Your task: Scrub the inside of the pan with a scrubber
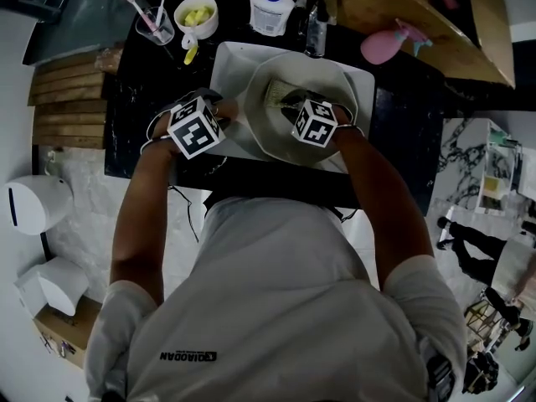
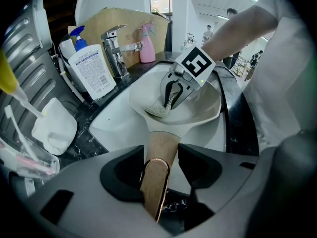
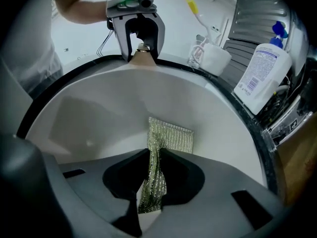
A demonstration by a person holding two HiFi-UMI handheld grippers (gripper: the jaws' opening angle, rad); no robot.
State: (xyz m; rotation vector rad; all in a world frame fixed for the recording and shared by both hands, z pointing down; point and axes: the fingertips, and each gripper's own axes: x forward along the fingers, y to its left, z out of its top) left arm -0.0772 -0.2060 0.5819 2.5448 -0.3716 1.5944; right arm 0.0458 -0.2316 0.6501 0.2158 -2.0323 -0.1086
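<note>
A white pan [image 1: 335, 86] lies tilted in the white sink [image 1: 230, 61]. Its tan handle [image 2: 158, 162] sits between the jaws of my left gripper [image 2: 157, 180], which is shut on it. In the right gripper view the left gripper [image 3: 141, 37] shows beyond the far rim, clamped on the handle [image 3: 143, 59]. My right gripper [image 3: 151, 182] is shut on a silvery mesh scrubber [image 3: 168, 135], whose free end lies flat against the pan's inner wall [image 3: 94, 118]. The left gripper view shows the right gripper [image 2: 173, 95] pressing the scrubber [image 2: 158, 109] into the pan [image 2: 203, 110].
Behind the sink stand a faucet [image 2: 117, 51], a white pump bottle [image 2: 91, 68] and a pink spray bottle [image 2: 147, 46]. A cup of toothbrushes [image 1: 154, 23] and a bowl [image 1: 196, 12] stand on the dark counter [image 1: 138, 115] at the back left. A metal dish rack [image 2: 34, 73] stands left.
</note>
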